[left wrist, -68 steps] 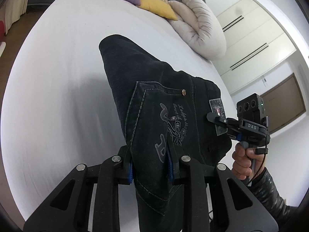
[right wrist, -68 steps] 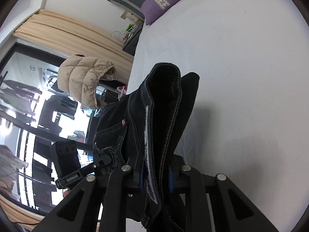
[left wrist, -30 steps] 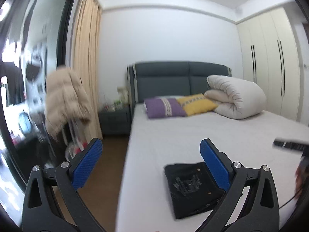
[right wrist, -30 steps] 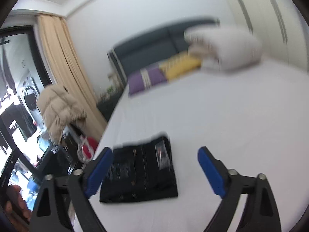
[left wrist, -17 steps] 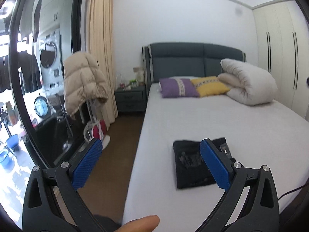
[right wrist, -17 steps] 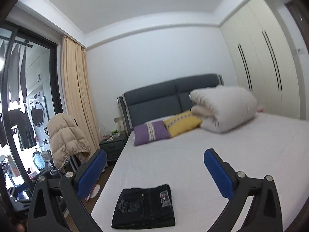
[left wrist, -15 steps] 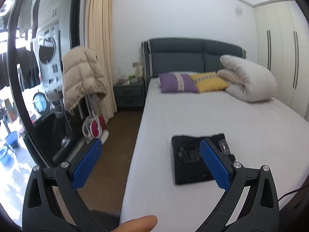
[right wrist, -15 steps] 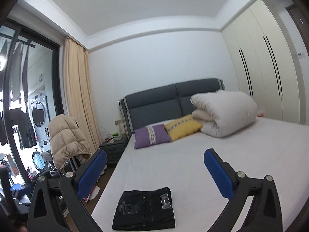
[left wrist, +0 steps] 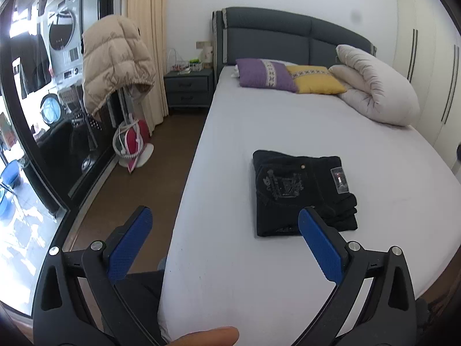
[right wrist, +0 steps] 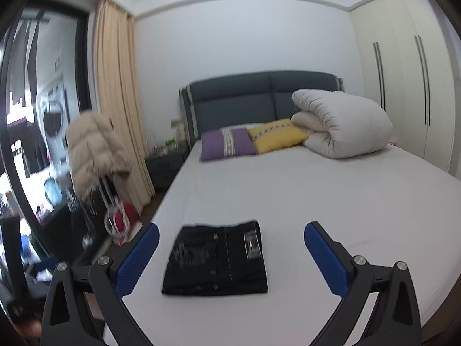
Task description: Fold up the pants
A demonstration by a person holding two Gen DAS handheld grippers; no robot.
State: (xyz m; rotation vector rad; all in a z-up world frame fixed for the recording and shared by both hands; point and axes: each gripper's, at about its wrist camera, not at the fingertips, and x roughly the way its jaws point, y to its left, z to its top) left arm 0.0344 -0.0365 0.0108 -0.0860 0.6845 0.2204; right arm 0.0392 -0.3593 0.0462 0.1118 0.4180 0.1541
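- The pants (left wrist: 302, 190), black jeans, lie folded into a compact rectangle on the bed (left wrist: 230, 259), toward its left edge and nearer the foot than the headboard (left wrist: 288, 40).
- Their back pocket with pale embroidery faces up, and a small rectangular label sits near the right side of the bundle; folded layers show at the bundle's near right corner.
- The left hand-held gripper (left wrist: 227, 248) hangs above the foot end of the bed with its blue-padded fingers (left wrist: 129, 245) spread wide, holding nothing and clear of the pants.
- The right hand-held gripper (right wrist: 230, 262) is likewise spread wide and holds nothing; in its view the pants (right wrist: 216, 259) appear between the two fingers but lie beyond them on the sheet.
- A purple pillow (left wrist: 265, 75) and a yellow pillow (left wrist: 317, 79) sit side by side at the head of the bed, with a rolled white duvet (left wrist: 374, 86) just beside them at the right edge.
- A beige puffer jacket (left wrist: 115, 60) hangs on a stand to the left of the bed, near the curtain (left wrist: 147, 28) and a dark nightstand (left wrist: 187, 89).
- A fingertip (left wrist: 207, 336) shows at the bottom edge of the left wrist view.
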